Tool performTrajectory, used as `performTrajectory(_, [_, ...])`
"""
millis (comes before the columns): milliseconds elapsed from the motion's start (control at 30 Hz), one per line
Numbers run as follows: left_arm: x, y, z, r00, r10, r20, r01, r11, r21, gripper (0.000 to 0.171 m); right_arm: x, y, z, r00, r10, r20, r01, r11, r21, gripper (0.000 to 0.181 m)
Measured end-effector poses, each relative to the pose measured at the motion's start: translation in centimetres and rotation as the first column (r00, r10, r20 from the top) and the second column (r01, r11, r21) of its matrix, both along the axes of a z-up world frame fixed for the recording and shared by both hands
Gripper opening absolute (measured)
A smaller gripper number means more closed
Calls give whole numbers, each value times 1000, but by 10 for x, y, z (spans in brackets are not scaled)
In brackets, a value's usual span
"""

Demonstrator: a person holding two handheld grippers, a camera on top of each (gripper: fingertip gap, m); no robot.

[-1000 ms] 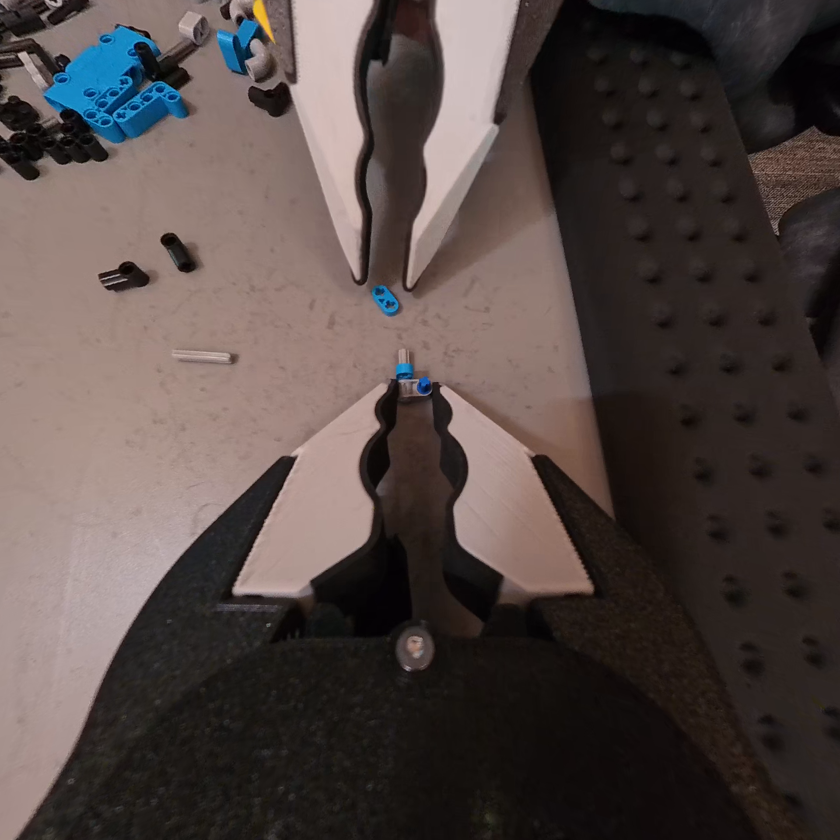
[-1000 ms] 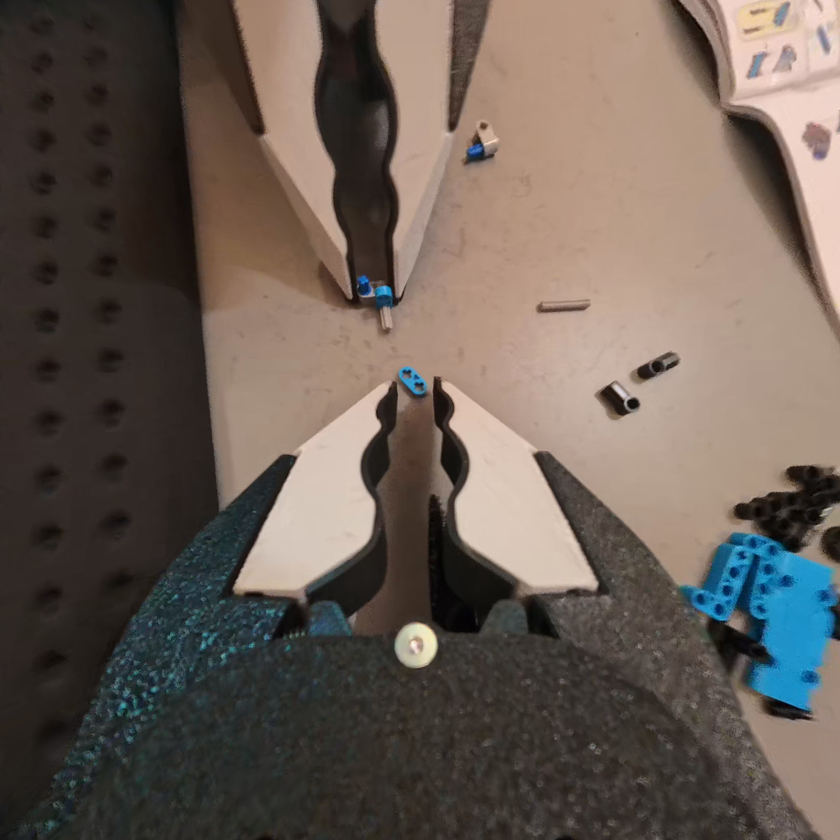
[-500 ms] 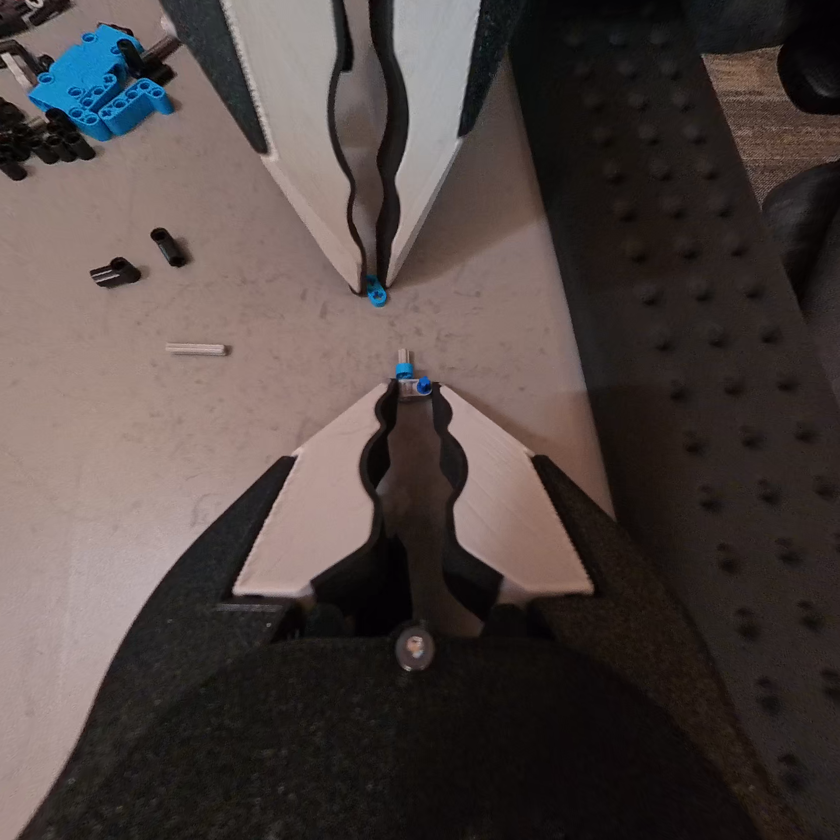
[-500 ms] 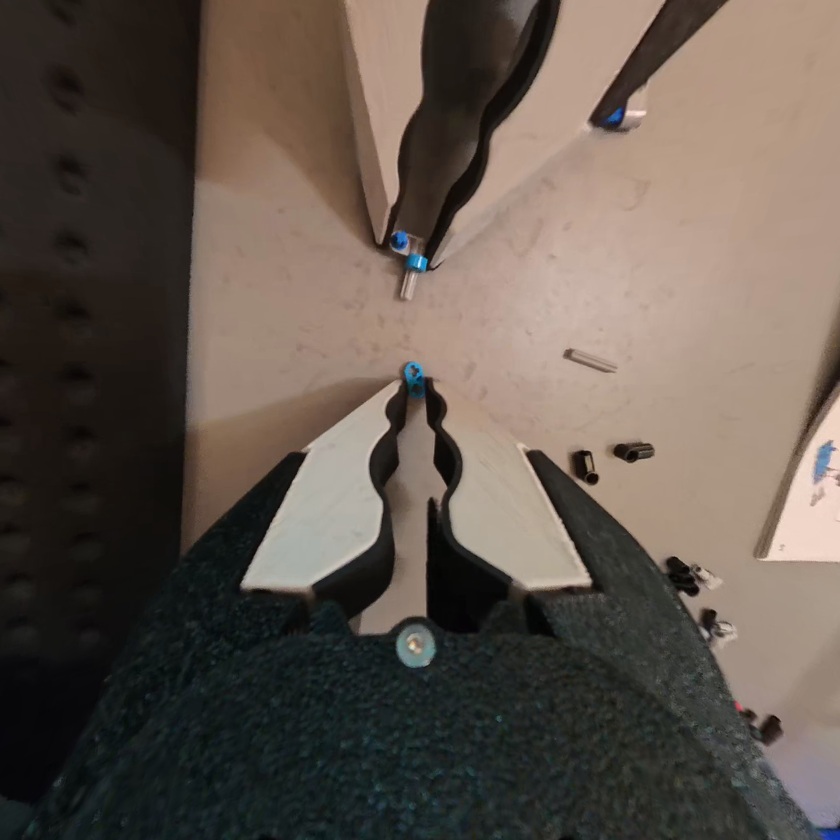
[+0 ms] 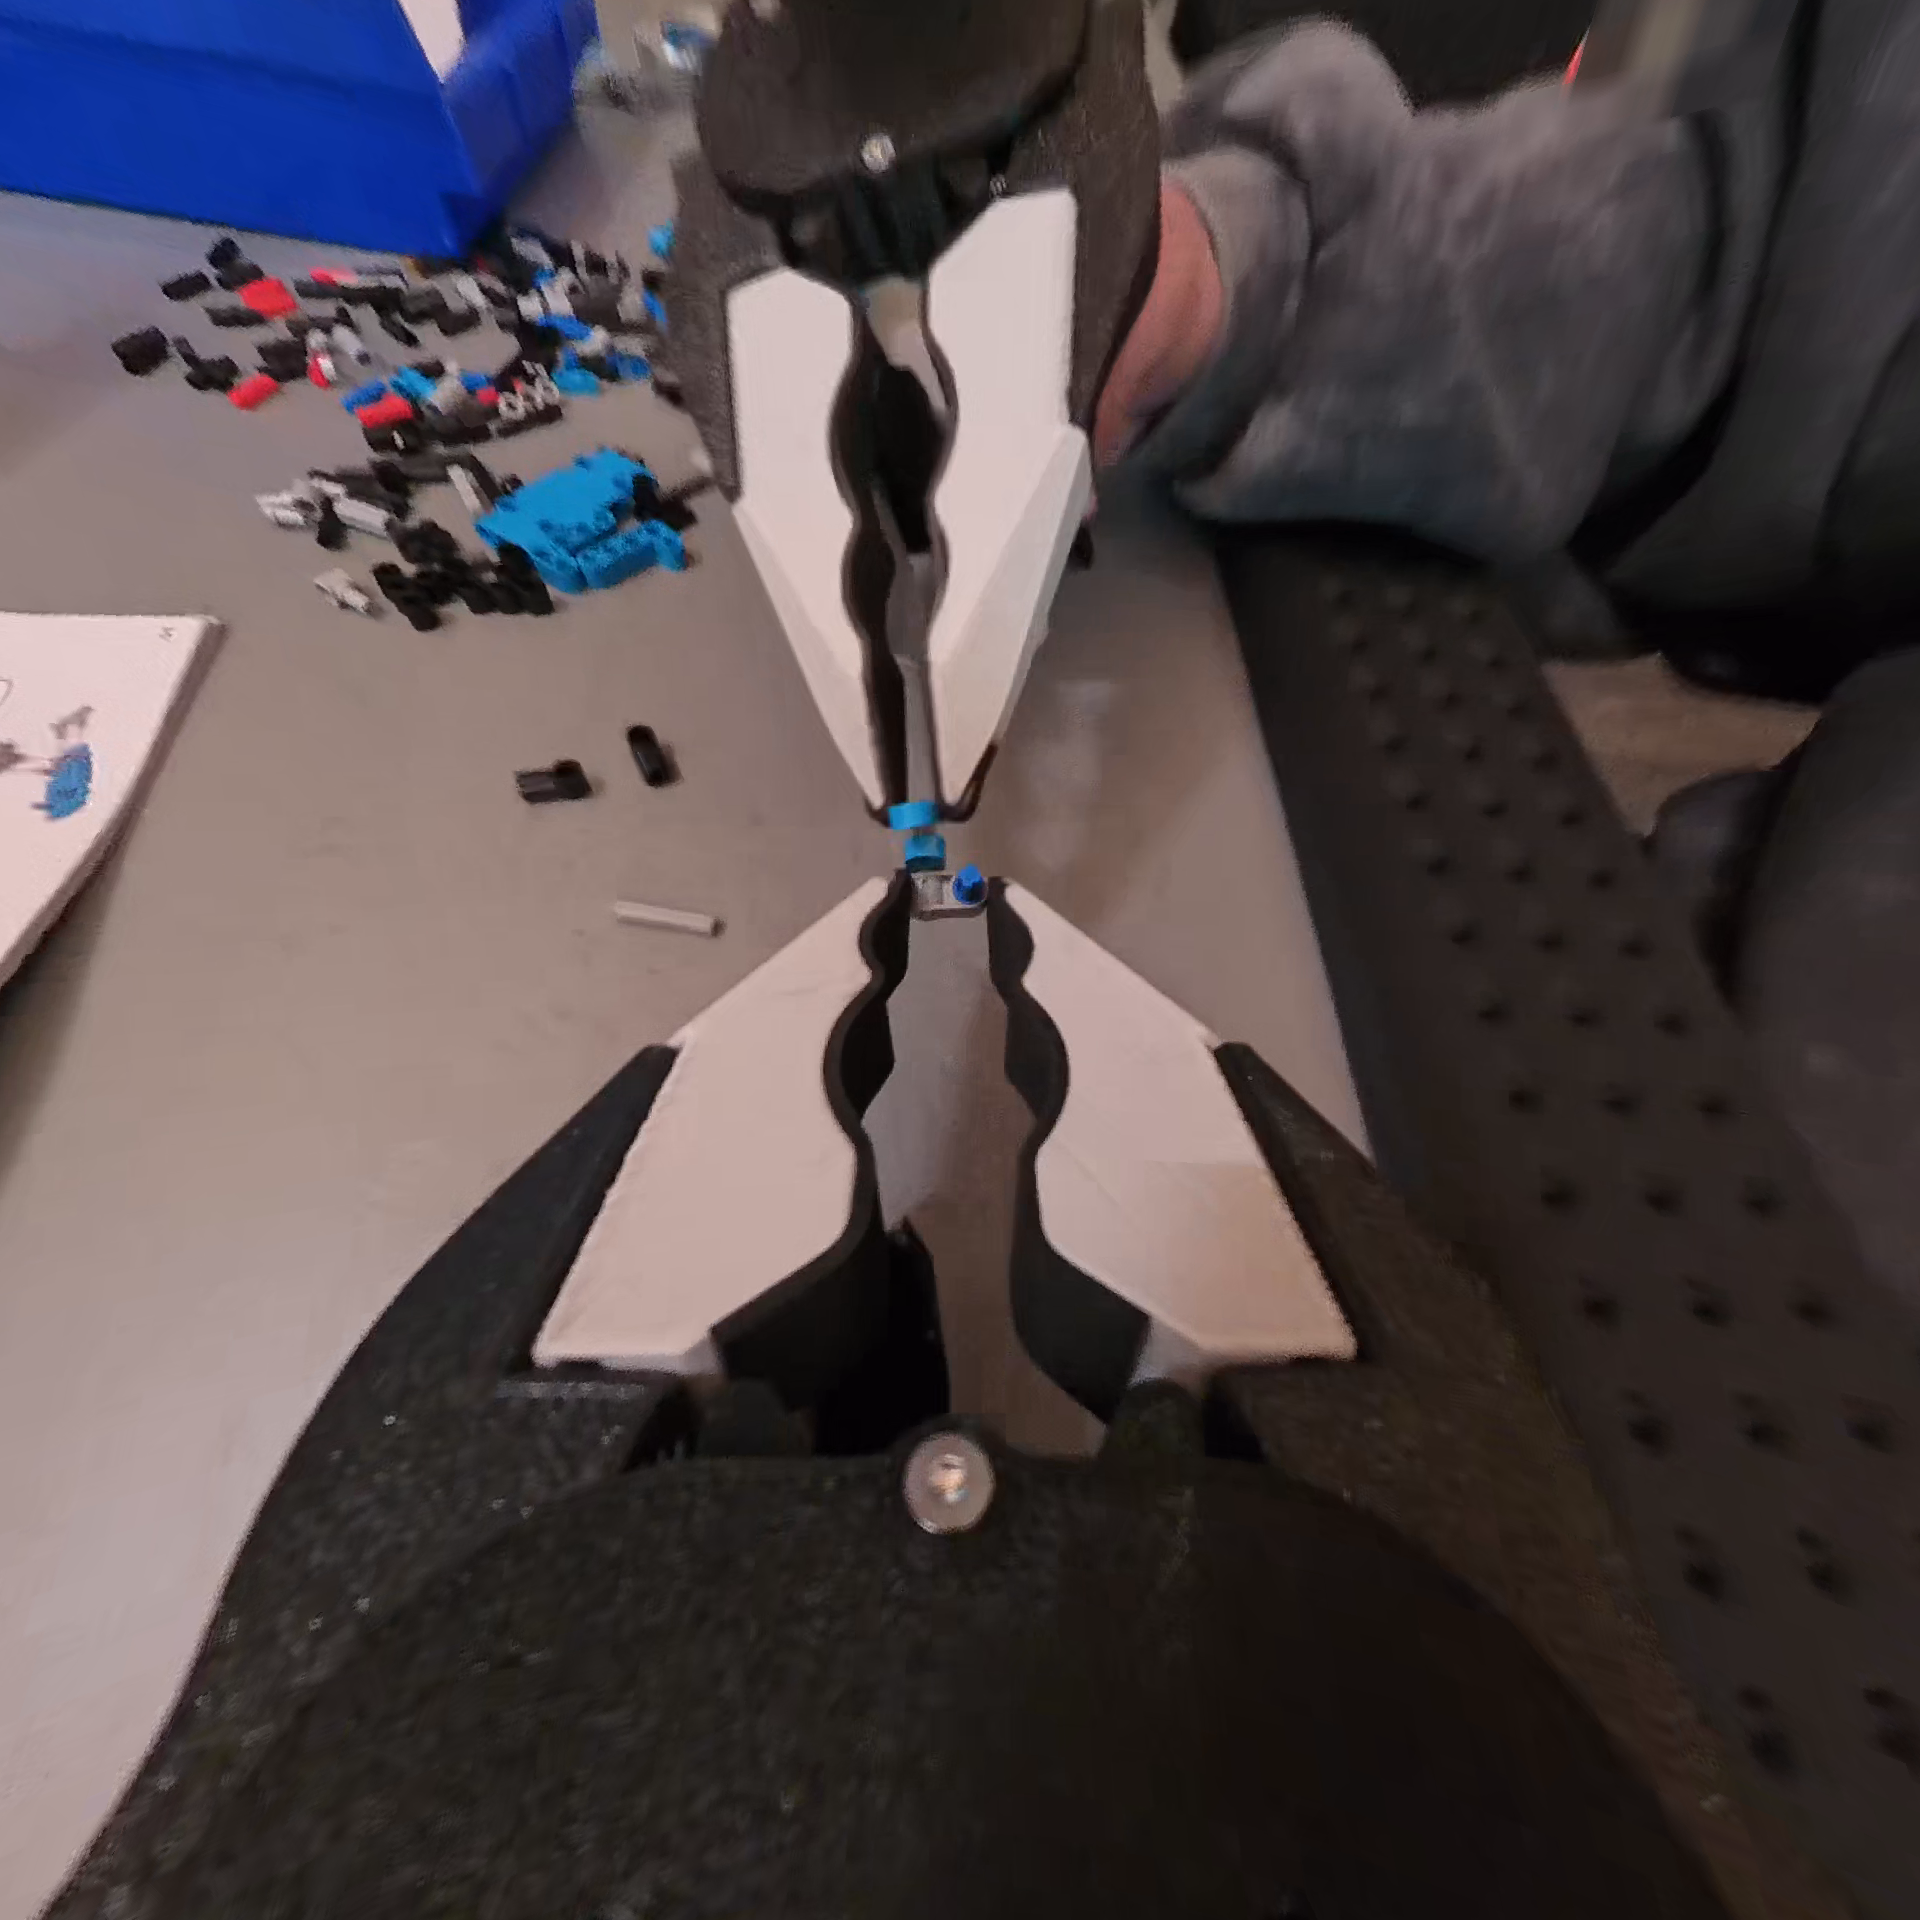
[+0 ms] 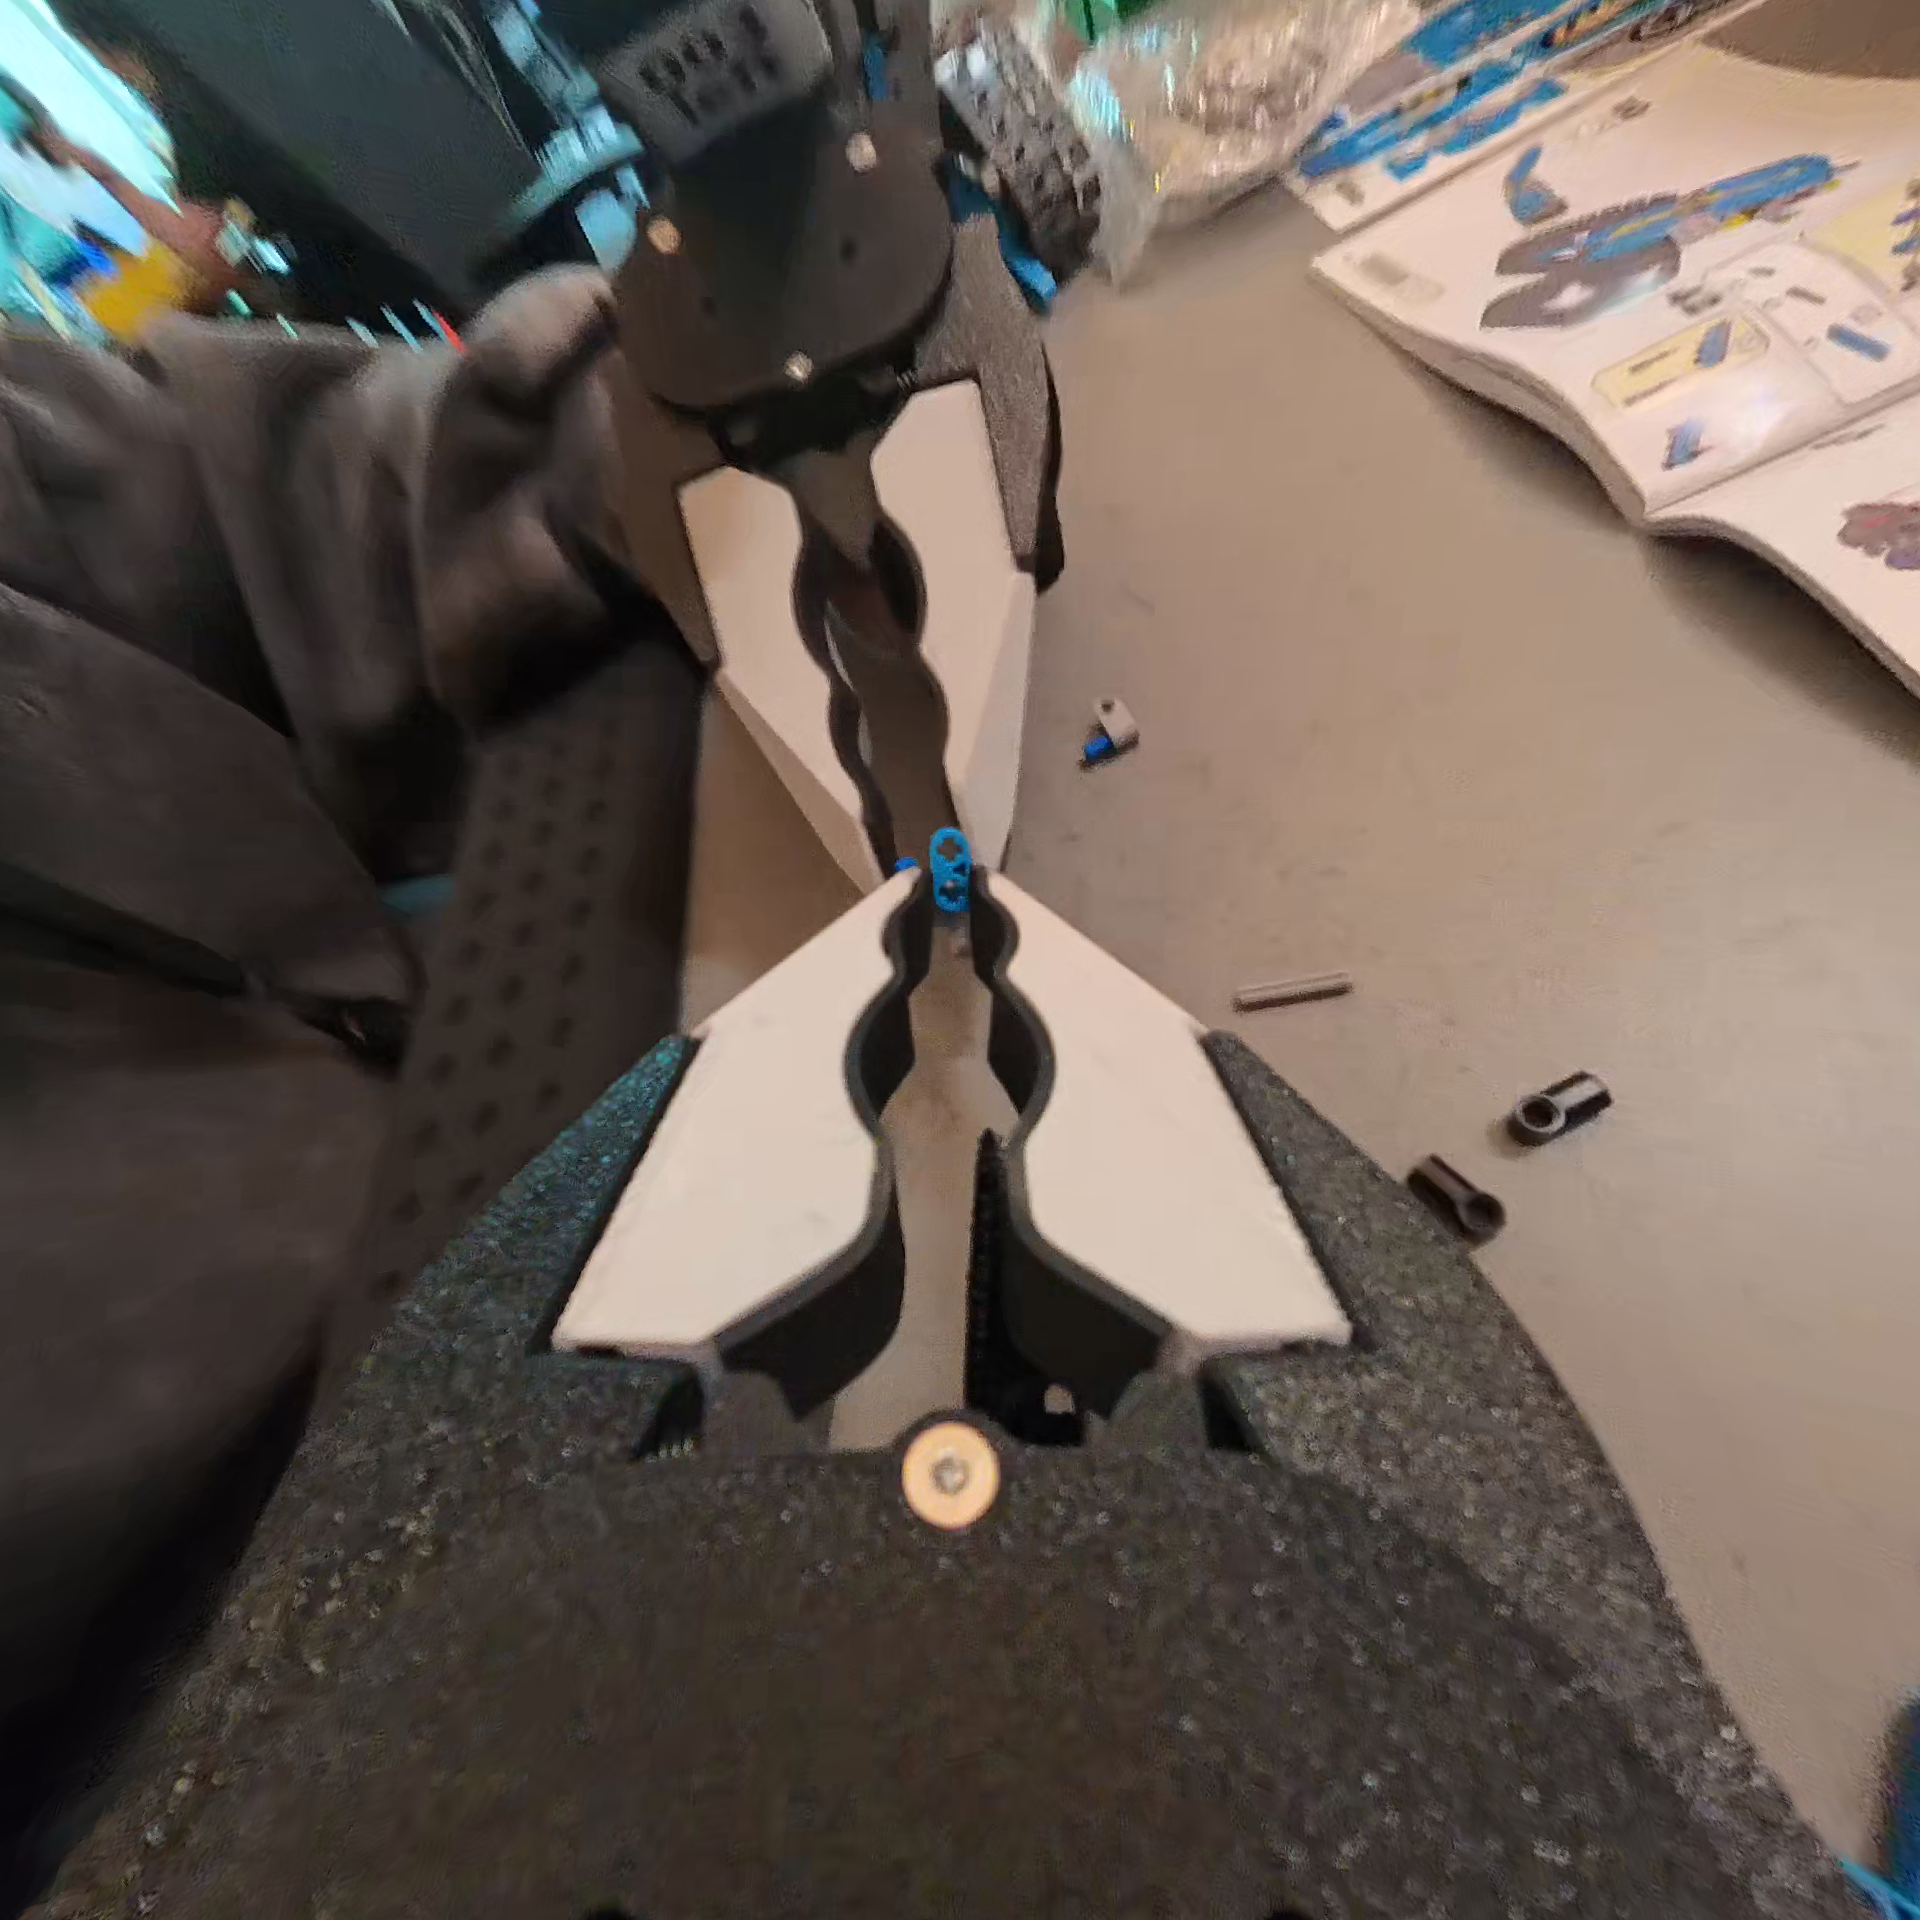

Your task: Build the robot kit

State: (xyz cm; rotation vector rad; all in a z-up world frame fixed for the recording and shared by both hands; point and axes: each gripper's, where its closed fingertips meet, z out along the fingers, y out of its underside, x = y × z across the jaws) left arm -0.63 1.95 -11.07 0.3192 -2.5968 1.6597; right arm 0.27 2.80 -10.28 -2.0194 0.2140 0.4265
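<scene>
Now nose to nose at frame centre in both views. Pinched almost shut in the left gripper point(image 5: 940, 896): a small grey connector point(image 5: 935, 894) with a blue pin on its right side and a blue-collared stub poking forward, up-frame. Pinched nearly closed in the right gripper point(image 6: 951, 896): a blue two-hole link point(image 6: 950, 868), standing upright past the fingertips with its long axis pointing up the frame and its holes facing the camera (edge-on and thin in the left view). Directly ahead of the connector's stub along the fingers, and just about touching it; hard to tell whether actually seated. Both pieces held clear of the grey table point(image 5: 312, 1039), beside the black dotted mat point(image 5: 1558, 1039) at right of the left view. Lying loose nearby: a grey axle point(image 5: 665, 918) to the left of the tips, two black sleeves point(image 5: 554, 781) above it, a pile point(image 5: 416, 364) of parts and a blue bin point(image 5: 260, 104) upper left, a booklet point(image 6: 1662, 312) upper right in the right view. Compared with half a second ago: link lifted off the table, gap between stub and link closed, both views tilted up from the table. Compared with a second ago: right fingers closed from open, link no longer lying flat.
</scene>
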Motion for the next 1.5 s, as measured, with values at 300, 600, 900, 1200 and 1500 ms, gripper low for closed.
performTrajectory(300, [8, 2, 22, 995, 17, -97, -32, 988, -152, 14, 14, -5, 27, 981, -59, -182, 90, 983, 163, 6])
performTrajectory(600, [9, 3, 17, 997, 25, -79, -34, 992, -118, 13, 13, -4, 17, 980, -56, -190, 83, 988, 134, 6])
performTrajectory(900, [9, 3, 17, 996, 26, -83, -37, 992, -122, 13, 13, -5, 16, 980, -51, -191, 79, 987, 138, 6])
performTrajectory(1200, [11, 4, 15, 997, 46, -67, -53, 993, -109, 13, 14, -5, 14, 977, -61, -204, 89, 987, 135, 6])
performTrajectory(1500, [-5, 3, -25, 1000, -18, 24, 14, 988, 154, 13, -3, -8, -29, 1000, 8, -17, -10, 994, -112, 6])
